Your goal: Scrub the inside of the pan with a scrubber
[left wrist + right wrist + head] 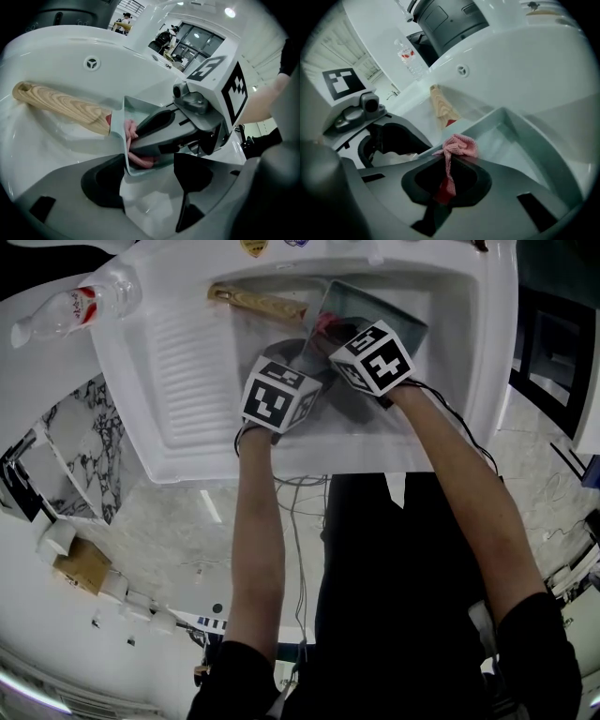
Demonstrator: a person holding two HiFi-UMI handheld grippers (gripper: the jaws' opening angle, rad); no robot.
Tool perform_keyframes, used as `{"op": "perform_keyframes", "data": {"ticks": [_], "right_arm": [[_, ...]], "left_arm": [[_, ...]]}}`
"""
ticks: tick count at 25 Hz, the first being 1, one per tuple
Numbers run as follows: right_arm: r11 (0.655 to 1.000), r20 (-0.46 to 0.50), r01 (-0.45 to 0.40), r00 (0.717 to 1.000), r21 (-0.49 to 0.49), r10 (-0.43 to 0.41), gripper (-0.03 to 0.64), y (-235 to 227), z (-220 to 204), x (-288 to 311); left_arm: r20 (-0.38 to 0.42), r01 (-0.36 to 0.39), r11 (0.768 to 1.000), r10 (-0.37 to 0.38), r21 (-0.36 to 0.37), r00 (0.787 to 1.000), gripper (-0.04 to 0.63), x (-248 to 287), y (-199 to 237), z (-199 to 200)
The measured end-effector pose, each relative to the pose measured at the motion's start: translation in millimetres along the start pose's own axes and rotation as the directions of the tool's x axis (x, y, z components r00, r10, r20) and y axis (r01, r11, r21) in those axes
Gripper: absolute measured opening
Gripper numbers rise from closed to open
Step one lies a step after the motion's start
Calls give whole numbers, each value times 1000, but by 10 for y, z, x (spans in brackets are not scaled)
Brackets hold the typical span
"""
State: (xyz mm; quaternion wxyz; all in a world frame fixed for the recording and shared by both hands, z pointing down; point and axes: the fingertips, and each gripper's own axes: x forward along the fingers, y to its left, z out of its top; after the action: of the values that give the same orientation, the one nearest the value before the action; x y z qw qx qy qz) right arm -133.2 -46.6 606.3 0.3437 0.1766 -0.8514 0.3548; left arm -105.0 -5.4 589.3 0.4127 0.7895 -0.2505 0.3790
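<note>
Sink station, seen from above. The pan sits in the deep bowl of a white sink, just right of the ribbed slope moulded into the same basin. The pan is square, with upright walls, rounded corners and a pale grey-green inside. Its handle is light wood with a strong grain. It runs out to the left in the head view, along the back of the ribbed slope, and has a red collar where it joins the pan.

Right gripper: the jaws are closed on the scrubber. This is a pink netted piece, bunched into a knot just beyond the tips, with a twisted tail running down between the pads (darker red lower down). The left gripper view shows the knot inside the pan, by the wall on the handle side.

Left gripper: the jaws stand wide apart with nothing clamped. The pan's near rim stands up between them, close against the left pad. It may be touching that pad, but the wide-angle view does not settle it.

The two grippers are close together over the pan, their marker cubes almost side by side, left cube nearer the person, right cube over the pan.

A clear plastic bottle with a red label is at the sink's far left corner.
</note>
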Motion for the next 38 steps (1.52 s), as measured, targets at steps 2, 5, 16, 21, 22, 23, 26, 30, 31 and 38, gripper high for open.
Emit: {"op": "perform_keyframes", "data": {"ticks": [2, 5, 16, 21, 22, 23, 26, 30, 31, 38], "right_arm": [[997, -37, -72, 997, -14, 71, 44, 130, -87, 29], [989, -75, -149, 986, -24, 147, 44, 196, -135, 41], [980, -148, -100, 986, -173, 75, 41, -10, -40, -16], [939, -19, 238, 968, -247, -250, 40, -569, 282, -192], [916, -9, 280, 955, -286, -295, 40, -618, 323, -215], [895, -1, 314, 944, -317, -331, 40, -647, 352, -235], [874, 25, 379, 920, -305, -390, 41, -681, 399, -322], [889, 96, 402, 915, -220, -391, 41, -628, 536, -546], [887, 119, 405, 914, -221, -387, 41, -609, 581, -624], [859, 235, 452, 886, -241, -400, 43, -508, 785, -1403]], "left_arm": [[-26, -1, 999, 2, 36, 1000, 327, 6, -32, -31], [-45, -3, 998, 6, 69, 999, 337, 16, -51, -46], [-62, 6, 997, -1, 82, 998, 339, 25, -70, -73], [-69, 2, 995, 4, 95, 998, 339, 26, -76, -80], [-75, 0, 994, 8, 106, 997, 339, 27, -79, -83], [-83, -3, 993, 13, 119, 996, 339, 29, -81, -90], [-112, -28, 986, 47, 162, 993, 337, 29, -74, -129], [-121, -116, 970, 144, 215, 982, 337, -95, -46, -131], [-109, -137, 966, 164, 219, 980, 337, -143, -54, -98], [12, -257, 939, 262, 230, 965, 337, -471, -366, 295]]}}
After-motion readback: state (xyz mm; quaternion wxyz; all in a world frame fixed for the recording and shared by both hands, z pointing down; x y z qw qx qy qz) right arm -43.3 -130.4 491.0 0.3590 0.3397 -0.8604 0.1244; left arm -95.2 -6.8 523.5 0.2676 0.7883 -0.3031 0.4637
